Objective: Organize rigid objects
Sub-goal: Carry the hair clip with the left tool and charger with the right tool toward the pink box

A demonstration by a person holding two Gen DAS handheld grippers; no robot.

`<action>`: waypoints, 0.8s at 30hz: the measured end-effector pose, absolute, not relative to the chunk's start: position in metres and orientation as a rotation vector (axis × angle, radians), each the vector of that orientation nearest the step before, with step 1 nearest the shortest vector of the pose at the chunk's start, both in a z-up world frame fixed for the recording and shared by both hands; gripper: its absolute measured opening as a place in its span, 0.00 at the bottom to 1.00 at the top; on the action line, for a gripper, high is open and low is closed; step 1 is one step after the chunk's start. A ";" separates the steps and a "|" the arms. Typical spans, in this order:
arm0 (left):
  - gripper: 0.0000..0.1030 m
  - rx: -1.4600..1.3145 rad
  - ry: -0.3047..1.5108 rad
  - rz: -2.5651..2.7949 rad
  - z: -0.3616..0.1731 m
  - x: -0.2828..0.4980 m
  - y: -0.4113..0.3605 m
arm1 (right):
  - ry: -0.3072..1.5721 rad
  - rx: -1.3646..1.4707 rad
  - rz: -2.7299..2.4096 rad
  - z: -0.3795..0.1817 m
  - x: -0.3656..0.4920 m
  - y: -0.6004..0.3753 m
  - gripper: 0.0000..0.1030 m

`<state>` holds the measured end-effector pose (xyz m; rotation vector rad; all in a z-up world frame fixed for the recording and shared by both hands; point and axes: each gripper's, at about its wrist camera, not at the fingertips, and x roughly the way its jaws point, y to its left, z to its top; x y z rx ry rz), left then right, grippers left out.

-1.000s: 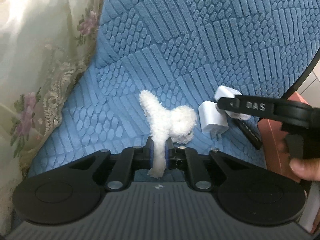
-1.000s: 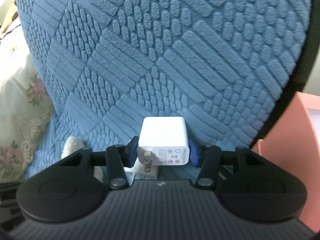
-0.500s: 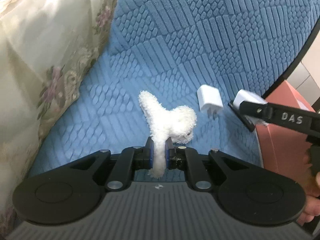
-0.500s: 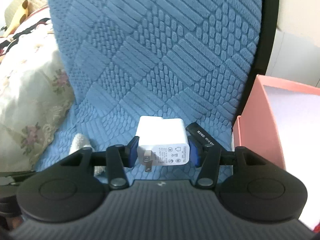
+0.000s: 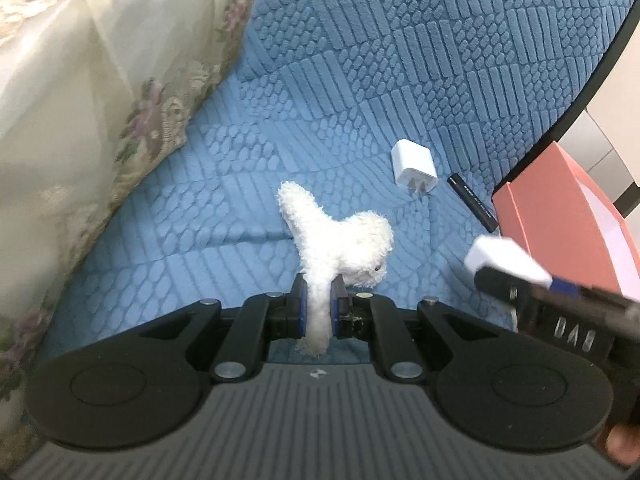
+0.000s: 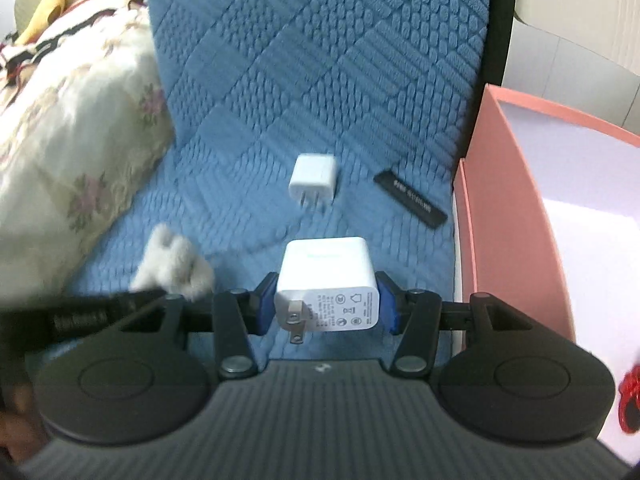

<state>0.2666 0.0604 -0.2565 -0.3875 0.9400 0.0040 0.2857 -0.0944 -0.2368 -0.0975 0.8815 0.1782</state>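
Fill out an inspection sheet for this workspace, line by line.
Surface: blue quilted textured cushion, bearing the loose items.
Job's things: small white plug charger and flat black stick lying on the cushion; larger white charger held in the air; pink open cardboard box at the cushion's edge.
Clutter: white fluffy plush toy, held.
Grippers: left gripper shut on the toy; right gripper shut on the larger charger.
Cables: nothing seen.
Surroundings: cream floral lace fabric beside the cushion.
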 end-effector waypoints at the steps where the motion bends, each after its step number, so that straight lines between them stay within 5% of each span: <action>1: 0.13 -0.386 0.941 0.007 -0.256 0.265 0.061 | 0.884 -0.112 0.180 -0.240 0.280 -0.093 0.52; 21: 0.14 -0.406 0.994 -0.011 -0.263 0.258 0.061 | 0.995 -0.174 0.147 -0.274 0.229 -0.098 0.52; 24: 0.25 -0.426 1.003 -0.018 -0.263 0.260 0.061 | 0.995 -0.163 0.150 -0.274 0.230 -0.100 0.55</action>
